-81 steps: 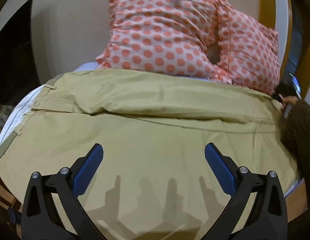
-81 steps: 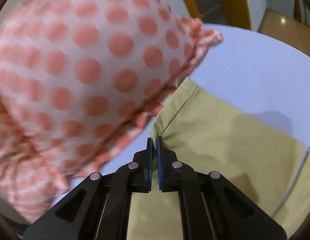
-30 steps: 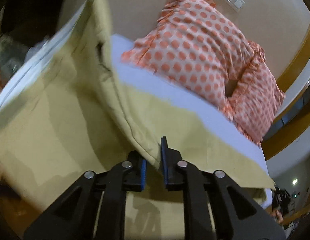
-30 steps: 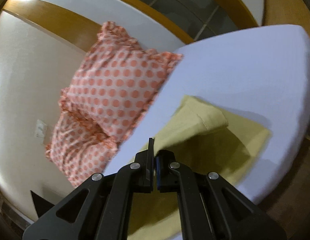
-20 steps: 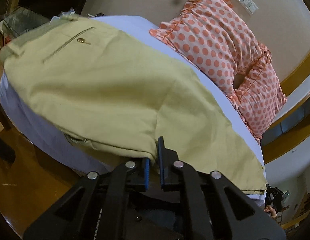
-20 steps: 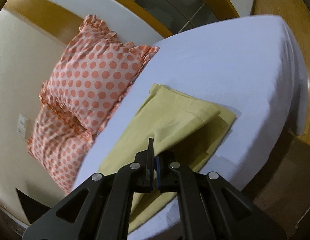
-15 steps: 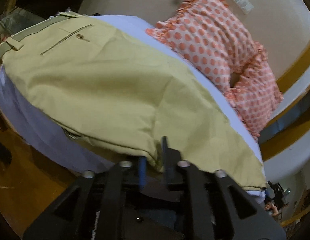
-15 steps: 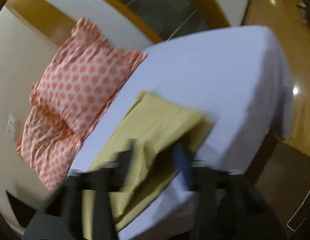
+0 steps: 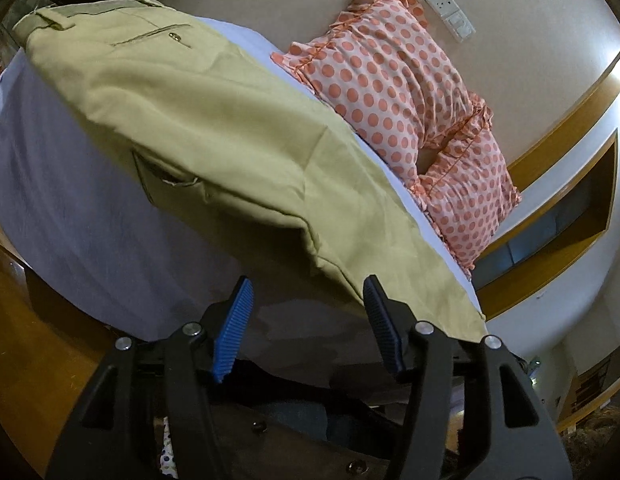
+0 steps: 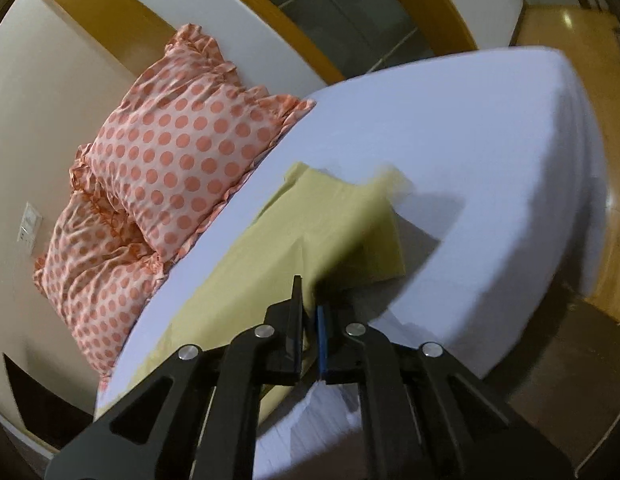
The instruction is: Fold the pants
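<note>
- Left gripper (image 9: 308, 322): its 2 blue pads stand wide apart and hold nothing. It hovers just off the near edge of the bed (image 9: 90, 248), with the folded edge of the pants (image 9: 214, 120) lying just beyond the pads.
- Right gripper (image 10: 308, 322): the jaws are nearly closed, with a narrow gap showing. Olive cloth at the leg end of the pants (image 10: 310, 224) sits between the pads. The cloth there is blurred, so grip firmness cannot be confirmed.
- Pants position: laid lengthwise on the lavender sheet, doubled leg over leg. The waistband and a buttoned back pocket lie at the far left in the left view. The hems lie toward the right, near the bed edge in the right view.
- 2 polka-dot pillows (image 9: 393, 80) rest against the far wall, close beside the far edge of the pants.
- Risk 1: the near fold overhangs the mattress edge. Its own weight may drag the top layer off and undo the fold.
- Risk 2: 1 side is released while the other remains pinched. Any pull from the right may skew the legs and misalign the hems.
- Risk 3: a partial pinch may let cloth slip and leave a crease.
</note>
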A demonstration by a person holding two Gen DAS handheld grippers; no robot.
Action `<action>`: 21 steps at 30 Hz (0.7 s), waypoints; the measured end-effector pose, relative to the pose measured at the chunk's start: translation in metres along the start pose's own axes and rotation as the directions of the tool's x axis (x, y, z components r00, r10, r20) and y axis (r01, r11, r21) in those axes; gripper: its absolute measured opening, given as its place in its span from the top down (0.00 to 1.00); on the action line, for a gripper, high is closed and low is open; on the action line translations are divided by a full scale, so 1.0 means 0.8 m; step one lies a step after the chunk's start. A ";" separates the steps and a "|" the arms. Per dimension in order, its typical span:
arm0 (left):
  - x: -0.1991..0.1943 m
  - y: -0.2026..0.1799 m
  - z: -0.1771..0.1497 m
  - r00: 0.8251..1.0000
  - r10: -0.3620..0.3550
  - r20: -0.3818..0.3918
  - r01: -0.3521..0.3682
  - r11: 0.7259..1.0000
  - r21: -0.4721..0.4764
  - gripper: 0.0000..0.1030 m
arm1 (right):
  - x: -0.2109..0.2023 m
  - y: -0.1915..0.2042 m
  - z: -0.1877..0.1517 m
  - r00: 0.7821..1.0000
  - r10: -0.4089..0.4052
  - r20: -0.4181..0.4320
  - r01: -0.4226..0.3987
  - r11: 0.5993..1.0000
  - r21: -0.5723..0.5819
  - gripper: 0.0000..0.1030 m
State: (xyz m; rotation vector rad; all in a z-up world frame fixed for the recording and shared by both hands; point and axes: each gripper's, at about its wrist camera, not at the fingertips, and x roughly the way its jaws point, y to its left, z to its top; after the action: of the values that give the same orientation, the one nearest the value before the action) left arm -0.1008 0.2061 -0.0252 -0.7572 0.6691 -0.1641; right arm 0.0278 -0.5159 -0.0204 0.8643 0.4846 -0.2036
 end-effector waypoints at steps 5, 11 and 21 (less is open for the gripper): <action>-0.013 0.007 -0.001 0.999 0.003 0.050 -0.002 1.000 -0.005 0.35 | -0.005 0.124 0.002 0.975 0.224 0.001 -0.220 0.961 -0.166 0.95; -0.020 -0.001 -0.008 0.996 0.018 0.082 -0.020 1.000 0.018 0.21 | 0.007 0.322 -0.129 0.789 0.504 -0.350 -0.611 0.704 -0.363 0.95; 0.007 -0.014 -0.021 0.999 0.039 0.031 -0.043 0.991 0.125 0.09 | 0.021 0.364 -0.275 0.705 0.313 -0.636 -0.680 0.551 -0.483 0.20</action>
State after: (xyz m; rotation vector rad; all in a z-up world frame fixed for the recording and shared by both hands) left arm -0.1056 0.1856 -0.0294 -0.6236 0.6410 -0.1561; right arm 0.0764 -0.1601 0.0483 0.2454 0.6857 0.7608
